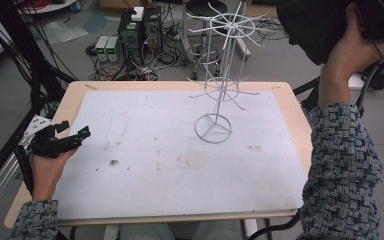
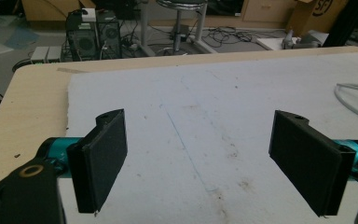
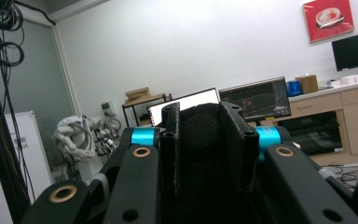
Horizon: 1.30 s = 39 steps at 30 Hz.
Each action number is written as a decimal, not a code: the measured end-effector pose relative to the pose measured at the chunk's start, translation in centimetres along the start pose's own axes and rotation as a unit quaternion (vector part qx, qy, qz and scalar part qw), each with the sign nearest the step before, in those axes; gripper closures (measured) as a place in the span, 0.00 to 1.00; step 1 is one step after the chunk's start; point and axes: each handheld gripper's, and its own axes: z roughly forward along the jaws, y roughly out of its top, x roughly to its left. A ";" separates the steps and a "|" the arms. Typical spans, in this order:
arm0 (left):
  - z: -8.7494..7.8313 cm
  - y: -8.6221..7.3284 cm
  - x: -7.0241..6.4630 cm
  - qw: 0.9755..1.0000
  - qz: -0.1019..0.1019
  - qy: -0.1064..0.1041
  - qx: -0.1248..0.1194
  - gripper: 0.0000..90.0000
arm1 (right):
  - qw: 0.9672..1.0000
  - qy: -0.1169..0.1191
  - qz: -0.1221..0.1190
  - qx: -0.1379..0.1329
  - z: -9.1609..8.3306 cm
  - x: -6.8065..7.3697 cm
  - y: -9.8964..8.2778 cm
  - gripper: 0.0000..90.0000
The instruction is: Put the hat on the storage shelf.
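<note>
My left gripper rests low over the left edge of the white mat, held in a hand, jaws open. In the left gripper view its two black pads stand wide apart over the stained mat with nothing between them. A white wire display rack stands upright on the mat, right of centre; part of its base ring shows at the right. The person's right arm is raised to the head. In the right gripper view my right gripper points into the room, jaws close together on a black rounded lump.
The wooden table rims the mat. Behind it on the floor are computer towers, tangled cables and a stool base. Black cables hang at the left. The right gripper view shows monitors and cabinets across the room.
</note>
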 end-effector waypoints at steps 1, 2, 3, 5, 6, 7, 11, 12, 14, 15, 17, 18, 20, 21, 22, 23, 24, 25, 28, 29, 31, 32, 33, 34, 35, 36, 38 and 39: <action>0.0 0.0 0.0 1.000 0.000 -0.001 0.001 0.22 | 1.000 0.000 0.000 0.000 0.0 0.0 0.0 0.78; 0.1 0.0 0.0 1.000 0.001 0.000 0.002 0.22 | 1.000 -0.001 0.004 -0.004 -0.2 0.0 0.2 0.78; 0.1 0.0 0.0 1.000 0.000 -0.001 0.002 0.22 | 1.000 -0.001 0.003 -0.005 -0.2 0.0 0.3 0.78; 0.1 -0.1 -0.1 1.000 0.000 -0.001 0.002 0.22 | 1.000 -0.001 0.001 -0.007 -0.3 0.1 0.4 0.78; 0.1 0.0 -0.1 1.000 0.000 -0.001 0.002 0.22 | 1.000 -0.001 0.001 -0.007 -0.3 0.1 0.4 0.78; 0.1 0.0 -0.1 1.000 0.000 -0.001 0.002 0.22 | 1.000 -0.001 0.000 -0.008 -0.4 0.2 0.4 0.78; 0.1 0.0 -0.1 1.000 0.000 -0.001 0.001 0.22 | 1.000 0.006 0.001 -0.009 -0.4 0.7 0.4 0.78; 0.1 0.0 -0.1 1.000 0.000 -0.001 0.001 0.22 | 1.000 0.012 0.006 -0.008 -0.3 0.8 0.4 0.78; 0.0 0.0 -0.1 1.000 0.000 -0.002 0.000 0.22 | 1.000 0.020 0.010 -0.008 -0.2 1.1 0.3 0.78; 0.0 0.0 -0.1 1.000 0.000 -0.002 0.000 0.22 | 1.000 0.020 0.010 -0.008 -0.2 1.1 0.3 0.78; 0.0 0.0 0.0 1.000 0.000 -0.002 0.001 0.22 | 1.000 0.026 0.013 -0.006 -0.1 1.4 0.2 0.78; 0.0 0.0 0.0 1.000 0.000 -0.001 0.001 0.22 | 0.999 0.033 0.014 -0.004 0.0 1.8 0.1 0.78; 0.1 0.0 0.0 1.000 0.000 -0.002 0.001 0.22 | 0.999 0.041 0.020 0.000 0.2 2.0 -0.1 0.78; 0.1 0.0 0.0 1.000 0.000 -0.002 0.001 0.22 | 0.999 0.042 0.020 0.001 0.2 2.2 -0.1 0.78; 0.1 0.0 0.0 1.000 0.000 -0.001 0.001 0.22 | 0.999 0.043 0.019 0.002 0.3 2.3 -0.2 0.78; 0.1 0.0 0.0 1.000 0.000 -0.001 0.001 0.22 | 0.999 0.047 0.020 0.004 0.4 2.4 -0.4 0.78; 0.1 0.0 0.0 1.000 0.000 -0.001 0.001 0.22 | 0.999 0.049 0.018 0.004 0.5 2.5 -0.5 0.78; 0.0 0.0 0.0 1.000 -0.001 -0.001 0.001 0.22 | 0.999 0.050 0.021 0.007 0.6 2.6 -0.6 0.78; 0.0 0.0 0.0 1.000 -0.001 -0.002 0.000 0.22 | 0.998 0.053 0.024 0.009 0.8 2.7 -0.8 0.78; 0.0 0.0 0.0 1.000 -0.001 -0.002 0.000 0.22 | 0.998 0.052 0.024 0.010 0.9 2.8 -0.9 0.78; 0.0 0.0 0.0 1.000 -0.001 -0.001 0.000 0.22 | 0.998 0.054 0.023 0.017 1.2 3.0 -1.2 0.78; 0.0 0.0 0.0 1.000 -0.002 -0.001 0.000 0.22 | 0.998 0.055 0.021 0.019 1.3 3.0 -1.3 0.78; 0.1 0.0 0.0 1.000 -0.002 -0.001 0.000 0.22 | 0.998 0.057 0.022 0.021 1.3 3.1 -1.4 0.78; 0.1 0.0 0.0 1.000 -0.003 -0.001 0.000 0.22 | 0.998 0.056 0.022 0.022 1.4 3.1 -1.5 0.78; 0.1 0.0 0.0 1.000 -0.003 -0.001 0.000 0.22 | 0.998 0.056 0.022 0.022 1.4 3.1 -1.5 0.78; 0.1 0.0 0.0 1.000 -0.002 -0.001 0.000 0.22 | 0.998 0.059 0.026 0.027 1.4 3.1 -1.8 0.78; 0.1 0.0 0.0 1.000 -0.002 -0.002 0.000 0.22 | 0.997 0.062 0.031 0.032 1.5 2.9 -2.2 0.77; 0.0 0.0 0.0 1.000 -0.001 -0.002 -0.001 0.22 | 0.997 0.064 0.036 0.034 1.6 2.9 -2.4 0.77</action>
